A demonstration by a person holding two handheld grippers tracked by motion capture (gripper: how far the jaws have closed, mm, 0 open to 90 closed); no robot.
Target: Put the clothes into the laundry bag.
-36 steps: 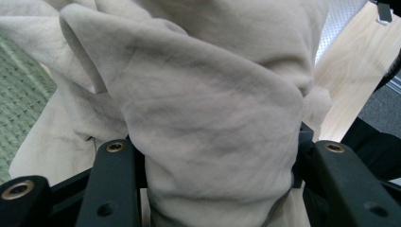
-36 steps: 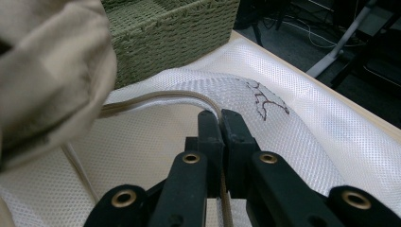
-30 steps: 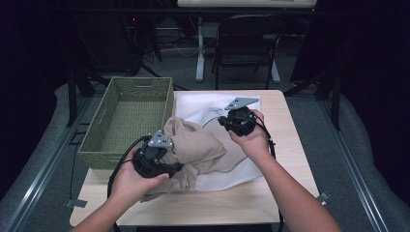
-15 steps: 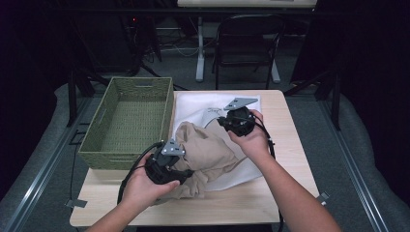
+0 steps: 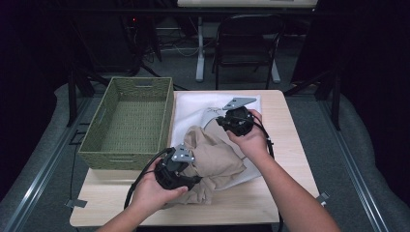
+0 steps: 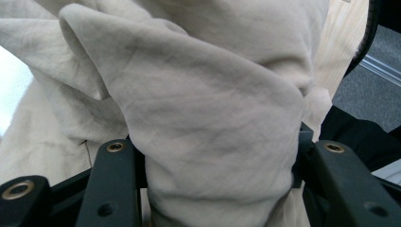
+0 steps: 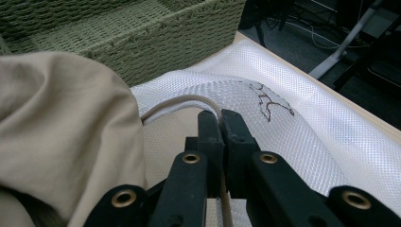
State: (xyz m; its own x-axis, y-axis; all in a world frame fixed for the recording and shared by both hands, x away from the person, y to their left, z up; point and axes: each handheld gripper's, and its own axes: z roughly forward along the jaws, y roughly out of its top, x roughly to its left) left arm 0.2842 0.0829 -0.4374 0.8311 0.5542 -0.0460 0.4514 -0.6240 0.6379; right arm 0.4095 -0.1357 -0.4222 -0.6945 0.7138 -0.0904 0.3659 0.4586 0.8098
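Observation:
A tan garment point(image 5: 215, 157) lies bunched on top of a white mesh garment point(image 5: 193, 113) on the wooden table point(image 5: 285, 130). My left gripper point(image 5: 192, 169) is at the tan garment's near-left end. In the left gripper view a thick roll of the tan garment point(image 6: 208, 118) sits clamped in my left gripper point(image 6: 215, 151). My right gripper point(image 5: 221, 123) is at the far side of the heap. In the right gripper view my right gripper point(image 7: 219, 116) is shut on the tan-trimmed edge of the white mesh garment point(image 7: 302, 142), beside the tan garment point(image 7: 61, 118).
A green woven basket point(image 5: 125, 154) stands at the table's left, right against the white garment; its wall point(image 7: 156, 42) is close behind the right gripper. Bare wood shows along the front and right edges. A dark chair point(image 5: 246, 43) stands beyond the table.
My left gripper has moved right and toward the table's front edge, taking the tan garment's end with it and bunching the cloth. The right gripper has stayed where it was.

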